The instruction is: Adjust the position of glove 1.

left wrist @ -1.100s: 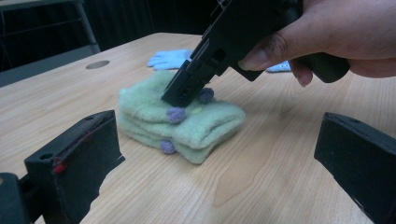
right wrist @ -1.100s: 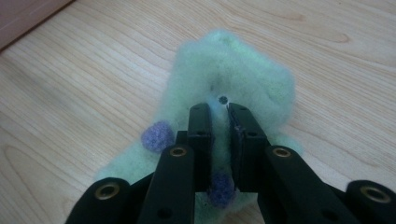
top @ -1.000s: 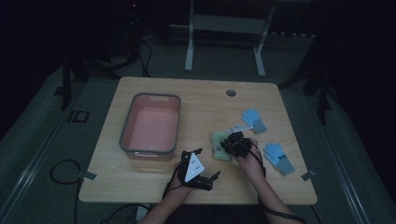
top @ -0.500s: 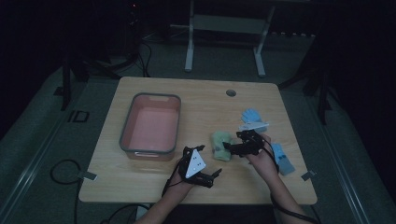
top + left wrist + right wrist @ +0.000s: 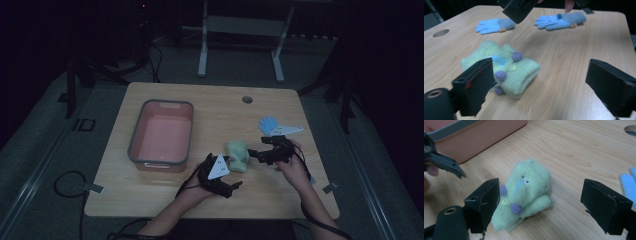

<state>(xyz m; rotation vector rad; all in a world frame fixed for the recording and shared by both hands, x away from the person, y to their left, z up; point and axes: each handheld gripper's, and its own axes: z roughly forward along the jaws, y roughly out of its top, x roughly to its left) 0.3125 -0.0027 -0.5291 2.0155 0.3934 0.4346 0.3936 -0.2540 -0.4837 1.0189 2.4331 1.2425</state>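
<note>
Both forearms reach in over the counter (image 5: 150,192); left gripper (image 5: 223,176) and right gripper (image 5: 256,154), jaws spread, flank the folded green gloves (image 5: 238,154).

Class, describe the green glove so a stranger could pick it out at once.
On the wooden table, right of the pink bin, a folded fuzzy pale-green glove lies between the left gripper and right gripper. Unlike the blue gloves, it has purple pompoms.

High view very dim, surroundings almost black, wooden table (image 5: 210,107) faintly lit. Both gripper views much brighter, light soft and even, shadows weak. Near black jaws blurred; green fuzzy glove (image 5: 529,192) slightly soft, no glare.
</note>
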